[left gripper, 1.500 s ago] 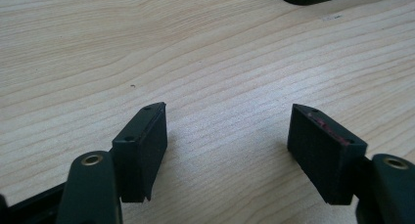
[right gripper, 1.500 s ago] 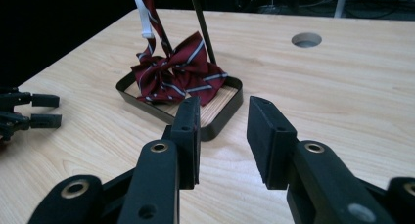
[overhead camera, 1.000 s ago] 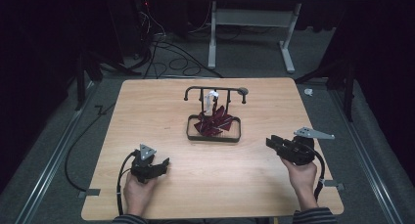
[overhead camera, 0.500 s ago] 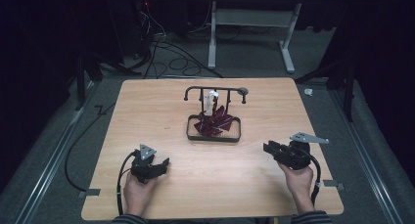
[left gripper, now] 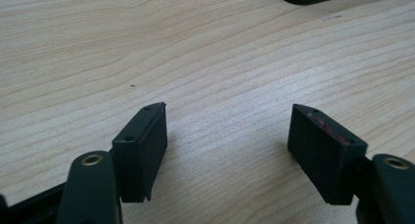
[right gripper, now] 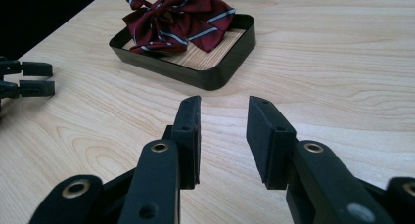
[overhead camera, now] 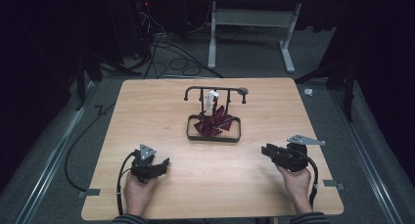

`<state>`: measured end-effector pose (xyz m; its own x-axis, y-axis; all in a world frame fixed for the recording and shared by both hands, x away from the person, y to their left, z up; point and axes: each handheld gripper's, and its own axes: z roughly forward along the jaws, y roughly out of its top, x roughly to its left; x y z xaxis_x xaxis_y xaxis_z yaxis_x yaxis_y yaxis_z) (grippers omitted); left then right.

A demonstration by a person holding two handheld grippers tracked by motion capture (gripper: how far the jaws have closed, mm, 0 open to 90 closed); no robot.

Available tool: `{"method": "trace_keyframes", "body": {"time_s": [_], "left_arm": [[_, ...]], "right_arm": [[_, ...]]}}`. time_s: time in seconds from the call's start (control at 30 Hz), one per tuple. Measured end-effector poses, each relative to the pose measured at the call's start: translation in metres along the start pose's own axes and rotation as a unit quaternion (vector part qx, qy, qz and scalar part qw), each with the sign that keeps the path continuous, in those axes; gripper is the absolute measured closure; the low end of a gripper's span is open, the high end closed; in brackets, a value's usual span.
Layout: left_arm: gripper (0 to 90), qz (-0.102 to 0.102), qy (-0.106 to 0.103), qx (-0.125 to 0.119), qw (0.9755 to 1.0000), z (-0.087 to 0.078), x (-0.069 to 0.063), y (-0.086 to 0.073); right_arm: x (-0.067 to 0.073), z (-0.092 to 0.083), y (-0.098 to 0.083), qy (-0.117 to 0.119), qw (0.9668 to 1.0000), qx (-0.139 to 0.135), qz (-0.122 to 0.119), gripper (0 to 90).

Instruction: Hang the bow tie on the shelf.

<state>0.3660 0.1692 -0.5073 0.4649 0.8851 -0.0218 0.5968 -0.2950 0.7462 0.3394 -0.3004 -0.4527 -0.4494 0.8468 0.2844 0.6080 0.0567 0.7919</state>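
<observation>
Resting low in the frame on the table (overhead camera: 147, 111), the left hand-held gripper (overhead camera: 164, 164) gapes wide and empty; the right hand-held gripper (overhead camera: 266, 150) is partly open, empty. Beyond, mid-frame, a dark tray (overhead camera: 213, 136) holds a crumpled maroon striped cloth (overhead camera: 211, 123) beneath a black rack (overhead camera: 215, 90).

Left gripper (overhead camera: 165, 164) spread wide, right gripper (overhead camera: 265, 151) parted narrowly; both empty.
</observation>
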Motion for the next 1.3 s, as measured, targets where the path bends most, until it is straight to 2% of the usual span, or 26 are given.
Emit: {"method": "trace_keyframes", "body": {"time_s": [0.8, 1.13, 1.3], "left_arm": [[31.4, 0.0, 0.0, 0.0, 1.0, 0.0, 0.0, 0.0], [31.4, 0.0, 0.001, 0.0, 1.0, 0.0, 0.0, 0.0], [31.4, -0.001, -0.001, 0.0, 1.0, 0.0, 0.0, 0.0]], "right_arm": [[0.0, 0.016, -0.016, 0.005, 0.9997, 0.025, 0.001, 68.6], [0.001, 0.028, -0.022, 0.0, 0.999, 0.045, 0.0, 68.4], [0.001, 0.035, -0.025, 0.0, 0.9983, 0.058, -0.007, 67.3]]}}
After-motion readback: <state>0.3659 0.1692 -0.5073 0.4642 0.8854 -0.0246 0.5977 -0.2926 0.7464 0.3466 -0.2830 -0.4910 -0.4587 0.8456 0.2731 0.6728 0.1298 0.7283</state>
